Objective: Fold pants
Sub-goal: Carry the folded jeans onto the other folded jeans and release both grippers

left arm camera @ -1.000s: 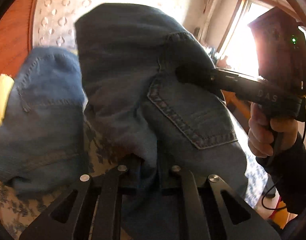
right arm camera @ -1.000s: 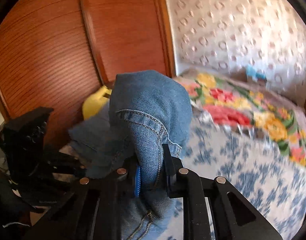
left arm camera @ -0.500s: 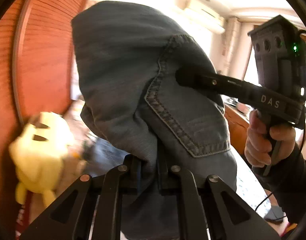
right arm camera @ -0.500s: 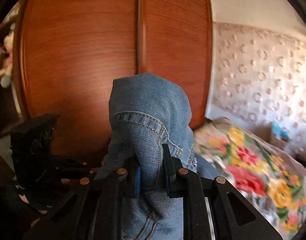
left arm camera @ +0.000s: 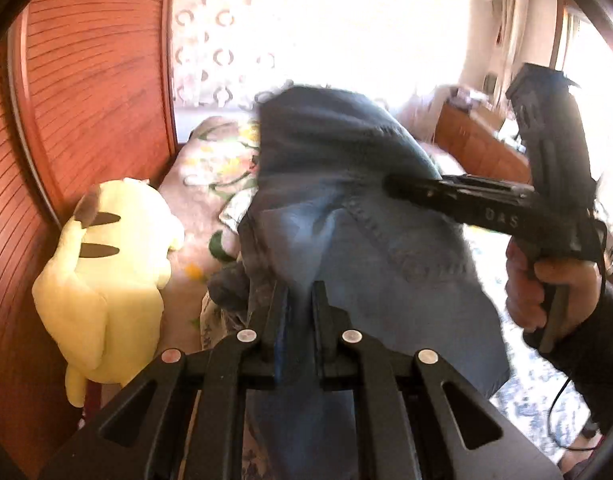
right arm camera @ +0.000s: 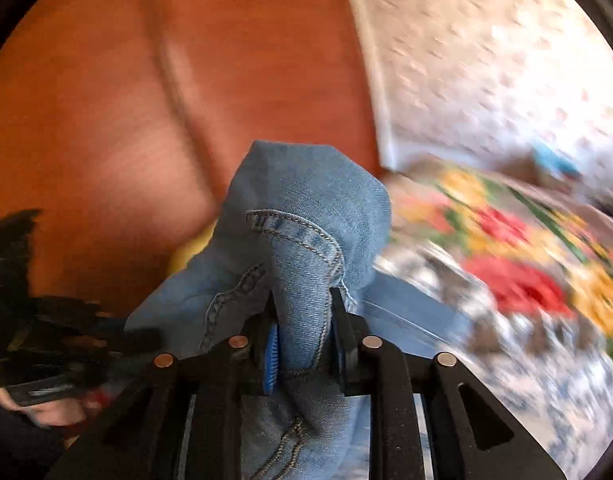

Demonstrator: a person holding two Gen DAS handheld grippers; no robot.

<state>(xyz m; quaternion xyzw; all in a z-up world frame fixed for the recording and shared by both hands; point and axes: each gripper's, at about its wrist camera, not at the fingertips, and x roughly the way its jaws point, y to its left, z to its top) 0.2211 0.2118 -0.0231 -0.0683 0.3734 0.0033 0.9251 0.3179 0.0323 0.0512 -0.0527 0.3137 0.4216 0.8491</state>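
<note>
Blue denim pants (left arm camera: 346,216) hang bunched above a floral-quilted bed (right arm camera: 506,272), pinched in both the left tool (left arm camera: 297,312) and right tool (right arm camera: 302,332), beside a wooden wardrobe (left arm camera: 86,100) and yellow plush toy (left arm camera: 110,264).

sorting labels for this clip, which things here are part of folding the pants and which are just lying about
Part of the job:
jeans
left gripper
right gripper
bed

Lying about:
yellow plush toy
wooden wardrobe
</note>
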